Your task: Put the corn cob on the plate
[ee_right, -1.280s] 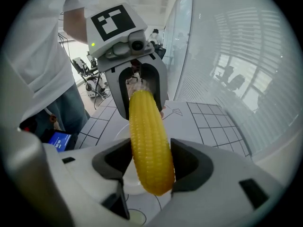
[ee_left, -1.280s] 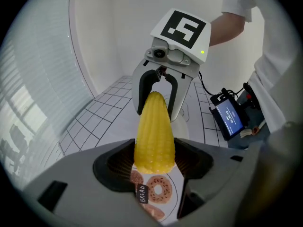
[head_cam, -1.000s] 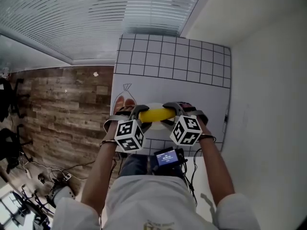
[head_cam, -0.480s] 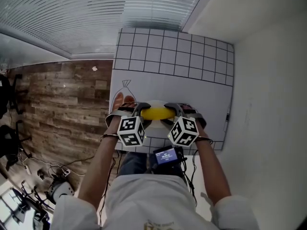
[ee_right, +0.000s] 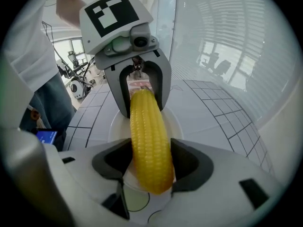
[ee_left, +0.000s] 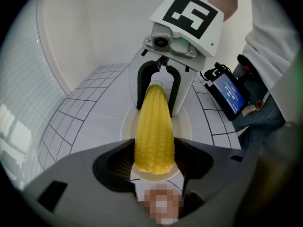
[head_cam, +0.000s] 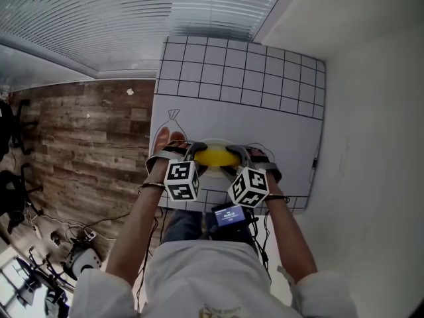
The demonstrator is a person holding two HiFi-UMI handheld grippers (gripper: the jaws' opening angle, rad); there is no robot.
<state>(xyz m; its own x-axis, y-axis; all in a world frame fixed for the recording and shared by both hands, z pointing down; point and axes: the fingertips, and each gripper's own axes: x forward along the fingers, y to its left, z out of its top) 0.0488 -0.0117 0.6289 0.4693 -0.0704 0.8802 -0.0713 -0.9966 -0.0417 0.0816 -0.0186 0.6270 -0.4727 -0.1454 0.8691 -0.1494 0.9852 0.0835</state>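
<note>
A yellow corn cob (head_cam: pixel 213 158) hangs level between my two grippers, close over a white plate (head_cam: pixel 215 142) near the table's front edge. My left gripper (head_cam: pixel 193 155) is shut on the cob's left end, and in the left gripper view the cob (ee_left: pixel 154 131) runs from its jaws (ee_left: pixel 155 158) to the right gripper (ee_left: pixel 159 84) opposite. The right gripper (head_cam: pixel 238 156) is shut on the other end. In the right gripper view the cob (ee_right: pixel 149 141) sits between its pads (ee_right: pixel 151 162), with the plate (ee_right: pixel 173 122) under it and the left gripper (ee_right: pixel 140 85) facing.
The table (head_cam: pixel 265 111) has a white top with a black grid. A clear bag with something reddish (head_cam: pixel 168 138) lies left of the plate. A dark pen (head_cam: pixel 313 163) lies at the right edge. A small screen (head_cam: pixel 229 217) hangs at the person's waist. Wooden floor (head_cam: pixel 86 144) lies to the left.
Both grippers have come down together with the cob, which now sits lower and closer over the plate. Both grips are the same.
</note>
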